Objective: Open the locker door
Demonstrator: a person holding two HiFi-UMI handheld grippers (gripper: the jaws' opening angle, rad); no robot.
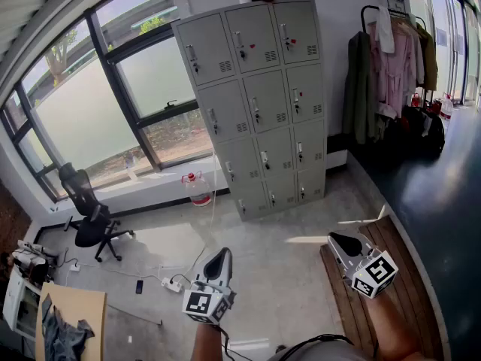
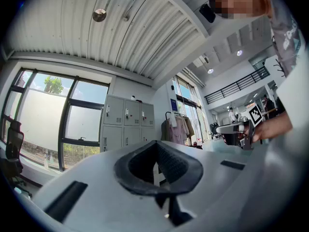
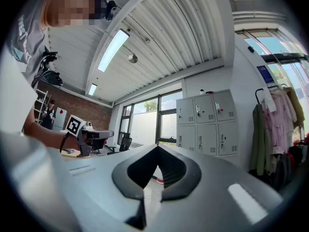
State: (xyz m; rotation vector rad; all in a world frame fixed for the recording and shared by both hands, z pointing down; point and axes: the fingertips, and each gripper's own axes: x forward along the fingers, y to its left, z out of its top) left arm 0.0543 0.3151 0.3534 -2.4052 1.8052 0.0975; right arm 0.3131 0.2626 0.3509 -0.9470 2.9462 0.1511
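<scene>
**A:** Where is the locker (image 1: 255,104) from us?

**B:** Across the floor (image 1: 263,247), against the wall, well apart from both claws. Every door looks closed.

**A:** And the claws?

**B:** The left gripper (image 1: 220,258) and right gripper (image 1: 342,241) hang low in front of us. Each has its jaws together tip to tip, with nothing between them.

**A:** So how do we do this well?

**B:** We'd walk in first and settle on one door. We'd part one claw's jaws before reaching its handle (image 1: 256,114), square up and close firmly. Then we'd pull along the door's swing, not straight back. From here we can't tell which side the hinges sit, so we'd check close up.
</scene>
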